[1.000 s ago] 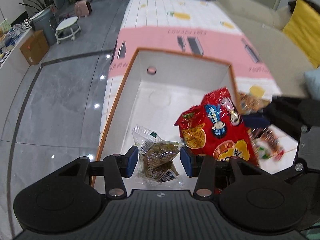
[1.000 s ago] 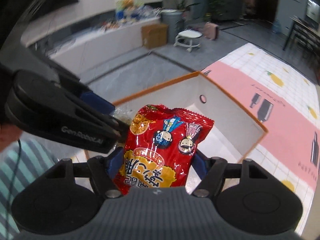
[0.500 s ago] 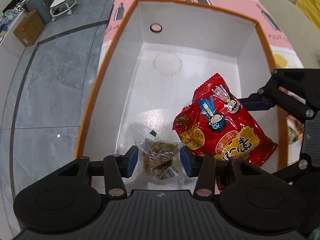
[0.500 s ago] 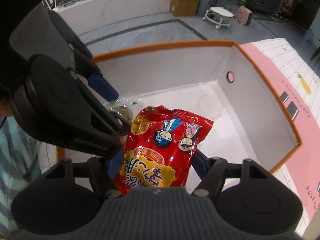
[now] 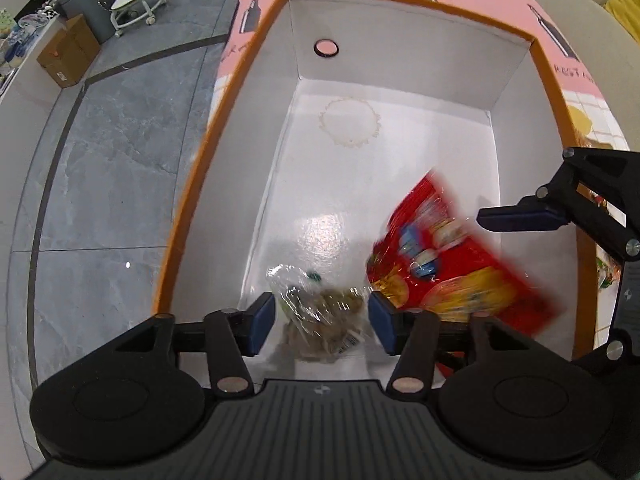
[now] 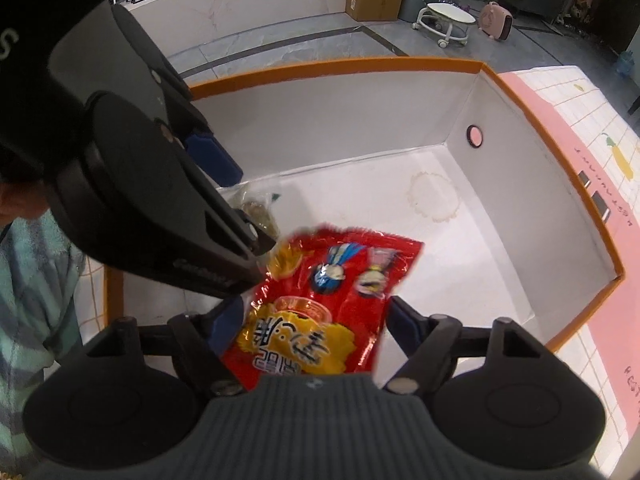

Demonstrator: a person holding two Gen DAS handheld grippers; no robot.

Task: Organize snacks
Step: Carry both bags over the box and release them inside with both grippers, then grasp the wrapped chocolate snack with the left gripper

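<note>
Over the white-lined cardboard box with the orange rim (image 5: 182, 208), which sat on a pink and white tiled tablecloth (image 6: 580, 152), I had both tools pointing steeply down. My left gripper (image 5: 322, 322) had just been opening, and its blue pads (image 5: 262, 322) stood clear on either side of the small clear plastic packet of brownish-green snacks (image 5: 324, 320), which lay between them near the box's close end wall (whether it had fully settled on the floor I could not tell, as it was slightly blurred). My right gripper (image 6: 316, 320) had likewise just been opening; the shiny red snack bag with yellow lettering and cartoon figures (image 6: 332, 300) was still between its jaws but tilted and streaked with motion blur in the left view (image 5: 452, 264), with a visible gap beside the right pad, so nothing pinched it. That bag sat just beside the clear packet, inside the box. A striped sleeve (image 6: 28, 280) showed at the left edge.
</note>
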